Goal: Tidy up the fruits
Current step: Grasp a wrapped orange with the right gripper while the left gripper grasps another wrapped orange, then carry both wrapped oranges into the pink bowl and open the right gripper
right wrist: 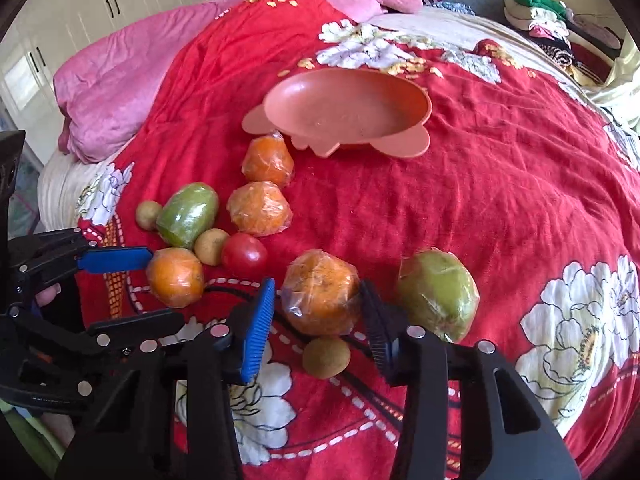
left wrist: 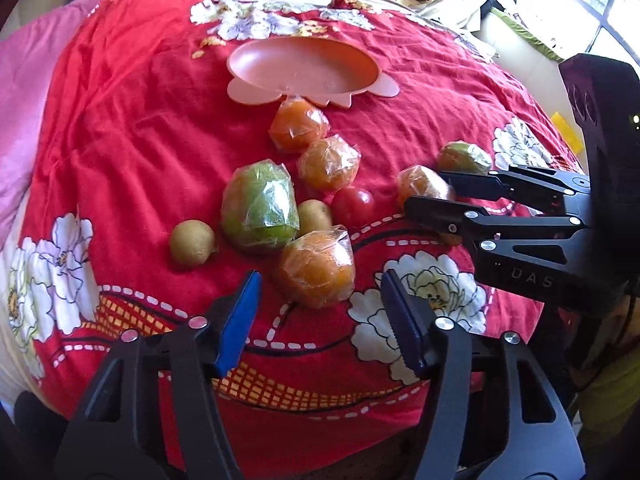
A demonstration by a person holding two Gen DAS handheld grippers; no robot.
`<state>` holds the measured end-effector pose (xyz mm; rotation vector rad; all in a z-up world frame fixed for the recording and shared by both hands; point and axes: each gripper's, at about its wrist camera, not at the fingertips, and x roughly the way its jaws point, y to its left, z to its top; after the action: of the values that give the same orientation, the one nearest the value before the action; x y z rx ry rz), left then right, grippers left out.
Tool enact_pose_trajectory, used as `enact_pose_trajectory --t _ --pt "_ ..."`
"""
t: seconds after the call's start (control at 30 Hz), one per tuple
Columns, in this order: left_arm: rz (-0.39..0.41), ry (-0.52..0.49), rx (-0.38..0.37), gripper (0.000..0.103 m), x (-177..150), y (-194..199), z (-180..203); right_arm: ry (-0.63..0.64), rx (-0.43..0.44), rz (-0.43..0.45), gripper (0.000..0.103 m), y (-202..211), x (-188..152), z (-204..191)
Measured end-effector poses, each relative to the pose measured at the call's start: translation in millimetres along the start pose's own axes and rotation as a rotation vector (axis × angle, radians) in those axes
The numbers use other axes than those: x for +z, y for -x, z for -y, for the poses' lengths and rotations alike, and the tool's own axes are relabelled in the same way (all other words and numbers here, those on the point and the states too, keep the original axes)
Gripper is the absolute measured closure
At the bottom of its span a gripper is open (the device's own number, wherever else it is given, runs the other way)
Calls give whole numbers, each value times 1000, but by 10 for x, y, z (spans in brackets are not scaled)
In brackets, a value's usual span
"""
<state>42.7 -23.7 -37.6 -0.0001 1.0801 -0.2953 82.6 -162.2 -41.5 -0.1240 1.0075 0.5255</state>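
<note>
Several wrapped fruits lie on a red floral bedspread below an empty orange plate [left wrist: 304, 66] [right wrist: 348, 108]. My left gripper [left wrist: 318, 308] is open, its blue pads on either side of a wrapped orange [left wrist: 318, 274], which also shows in the right wrist view [right wrist: 176, 278]. My right gripper [right wrist: 320, 316] is open around another wrapped orange [right wrist: 322, 292], close to touching it; the same orange shows in the left wrist view [left wrist: 422, 186]. A wrapped green mango [right wrist: 438, 294] lies right of it. A small brown fruit [right wrist: 326, 358] lies between the right fingers.
Also on the bed are a second green mango [left wrist: 260, 210], a red tomato [left wrist: 354, 204], two more wrapped oranges [left wrist: 298, 124] [left wrist: 328, 164] and two small brown fruits [left wrist: 192, 242]. Pink quilts [right wrist: 116, 80] lie at the far left. Clothes [right wrist: 556, 24] pile at the far right.
</note>
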Motion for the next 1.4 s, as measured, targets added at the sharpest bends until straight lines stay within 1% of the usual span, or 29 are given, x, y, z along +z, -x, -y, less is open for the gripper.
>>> enact_pose_trajectory --t 0.13,0.2,0.3,0.43,0.6,0.8,0.97,1.13,1.4 --pt "-9 -9 7 58 8 -58 -1 -3 12 -2 63 -51 -7 16" --pt "-10 -18 13 59 18 -80 10 -2 18 -3 63 -66 -9 21" --pt "-15 -11 14 66 43 -115 -13 -7 26 4 64 -62 -5 31" --pt "-19 -21 16 67 63 -155 -5 -19 46 28 64 13 1 39" --pt "-14 -30 9 69 72 -160 -5 -39 45 70 64 150 12 49" --pt "8 -35 -37 71 123 -19 -11 -69 46 146 64 369 90 80" --pt "25 -46 -43 71 237 97 27 -93 37 189 64 513 126 151" --pt "55 -53 -44 71 387 210 47 -116 40 207 64 570 140 247" --pt "66 -51 -40 71 625 195 3 -129 41 221 64 588 179 321"
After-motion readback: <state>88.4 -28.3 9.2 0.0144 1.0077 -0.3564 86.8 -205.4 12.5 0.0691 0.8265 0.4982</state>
